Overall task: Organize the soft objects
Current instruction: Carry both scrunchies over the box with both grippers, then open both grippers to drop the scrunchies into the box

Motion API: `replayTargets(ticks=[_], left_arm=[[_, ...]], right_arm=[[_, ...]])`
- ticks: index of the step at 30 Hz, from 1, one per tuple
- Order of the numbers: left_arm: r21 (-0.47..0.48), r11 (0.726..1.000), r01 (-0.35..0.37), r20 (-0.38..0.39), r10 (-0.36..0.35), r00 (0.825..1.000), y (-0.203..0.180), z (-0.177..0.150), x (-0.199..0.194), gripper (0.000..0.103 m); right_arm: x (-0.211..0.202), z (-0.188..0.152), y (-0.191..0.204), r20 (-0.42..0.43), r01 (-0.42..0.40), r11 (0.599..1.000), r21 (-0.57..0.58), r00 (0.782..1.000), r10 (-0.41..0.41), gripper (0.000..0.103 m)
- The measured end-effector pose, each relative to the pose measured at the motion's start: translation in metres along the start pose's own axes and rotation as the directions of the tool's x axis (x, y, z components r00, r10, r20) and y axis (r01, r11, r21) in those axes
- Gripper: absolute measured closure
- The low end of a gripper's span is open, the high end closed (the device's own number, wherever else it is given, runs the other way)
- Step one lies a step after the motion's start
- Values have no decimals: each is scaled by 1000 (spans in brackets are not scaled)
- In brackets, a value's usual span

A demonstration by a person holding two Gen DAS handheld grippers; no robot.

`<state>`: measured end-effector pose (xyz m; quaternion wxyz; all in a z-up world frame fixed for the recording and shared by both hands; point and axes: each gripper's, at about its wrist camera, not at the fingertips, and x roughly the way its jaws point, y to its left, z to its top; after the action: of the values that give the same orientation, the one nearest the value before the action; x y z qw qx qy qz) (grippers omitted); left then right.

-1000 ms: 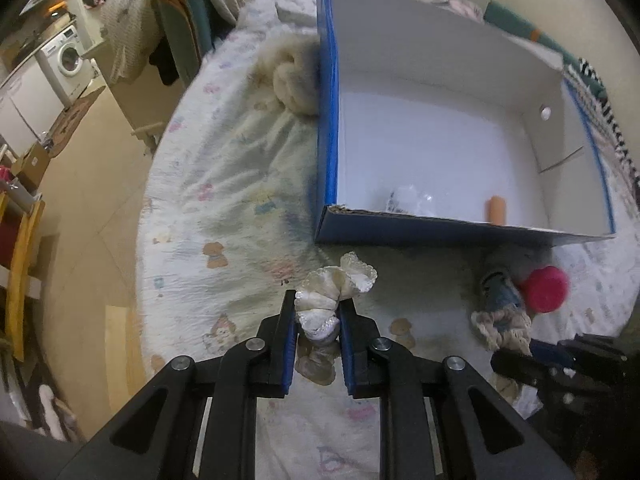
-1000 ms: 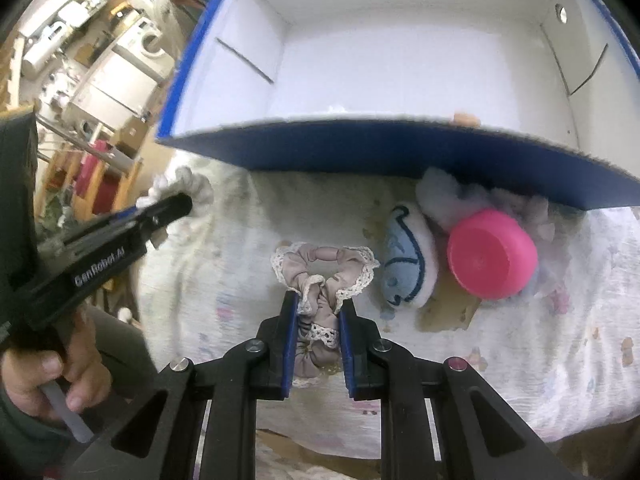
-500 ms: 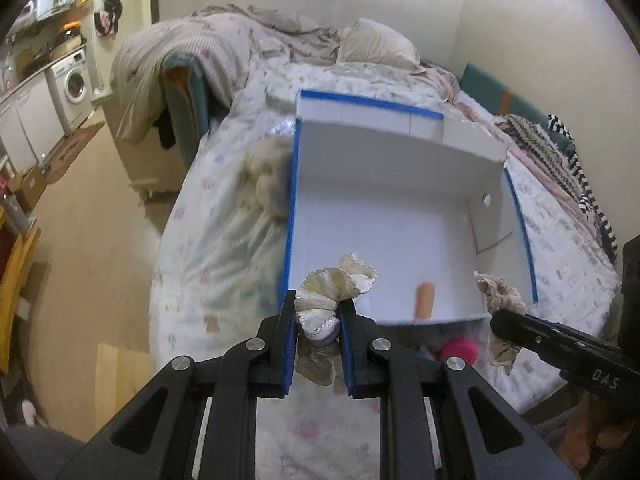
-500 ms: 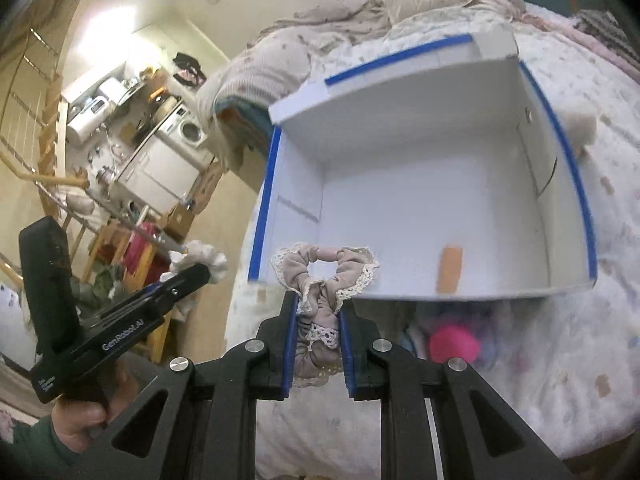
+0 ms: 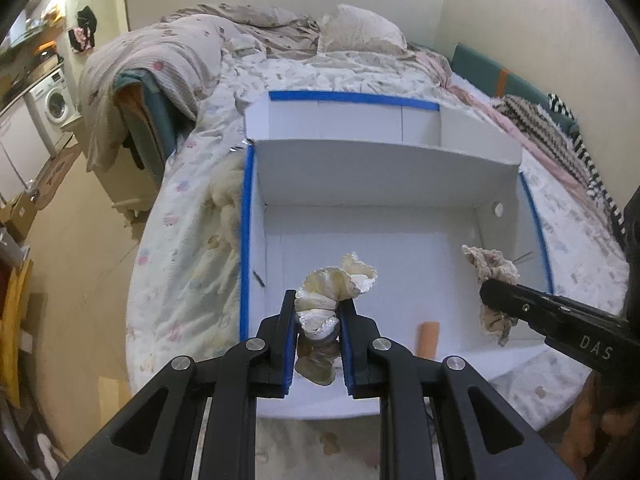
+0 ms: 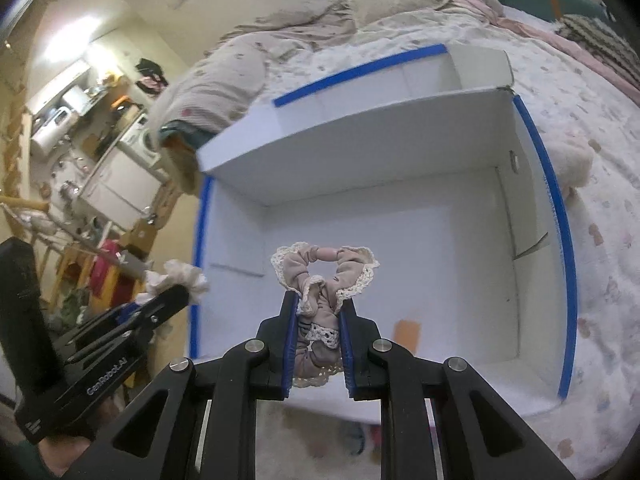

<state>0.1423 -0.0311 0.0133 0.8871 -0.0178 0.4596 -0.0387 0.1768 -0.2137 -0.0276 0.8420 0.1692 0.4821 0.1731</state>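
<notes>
My left gripper [image 5: 319, 307] is shut on a cream satin scrunchie [image 5: 334, 288], held above the near left part of the white box with blue edges [image 5: 245, 240]. My right gripper [image 6: 319, 307] is shut on a beige scrunchie with lace trim [image 6: 324, 276], held over the near middle of the same box [image 6: 560, 240]. The right gripper [image 5: 496, 294] with its beige scrunchie [image 5: 490, 266] also shows at the right of the left wrist view. At the left of the right wrist view, the left gripper [image 6: 176, 296] holds the cream scrunchie [image 6: 180, 276].
An orange cylinder [image 5: 428, 338] lies on the box floor near the front wall. The box sits on a bed with a patterned sheet [image 5: 180, 240]. A fluffy cream toy [image 5: 226, 204] lies against the box's left side, another [image 6: 576, 160] by its right side. Blankets and pillows [image 5: 360, 32] are piled behind.
Both grippers rose from the bed sheet with their scrunchies and now hang over the open box. The pink ball and blue soft toy in front of the box dropped out of view.
</notes>
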Motion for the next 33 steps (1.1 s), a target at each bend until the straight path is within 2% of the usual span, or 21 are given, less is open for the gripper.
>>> replayTargets(ticks=[4,11,15,22,25,28,33], left_arm=[[21,1000,-10,-35,11,999,-7,-2,29,86],[6,1000,-17,-96,17,995,-11,-16,71,86],[47,998,-31,-105,35,994,-17,-22,82,86],[48,999,-23,-133,29,991,-17,-25,93,84],[67,997,-46,-131,54,990,-19,-28,95,84],[72,997,-41,-133,50,990,-20,-30,97,84],[69,997,-38,-144,48,988,-19,-30,99,75]], right_arm=[[20,-5,-16,-28,26,999,40,999,-25,82],[52,-17,-22,-112,69,997,28,992,-66,82],[61,-19,-27,-136,84,996,32,988,-79,82],[72,-13,-23,-153,86,996,32,985,-80,82],[77,-13,-22,-165,92,995,27,983,-87,82],[77,-14,-23,-167,91,995,34,982,-84,82],[76,-14,-27,-172,90,995,47,982,-80,78]])
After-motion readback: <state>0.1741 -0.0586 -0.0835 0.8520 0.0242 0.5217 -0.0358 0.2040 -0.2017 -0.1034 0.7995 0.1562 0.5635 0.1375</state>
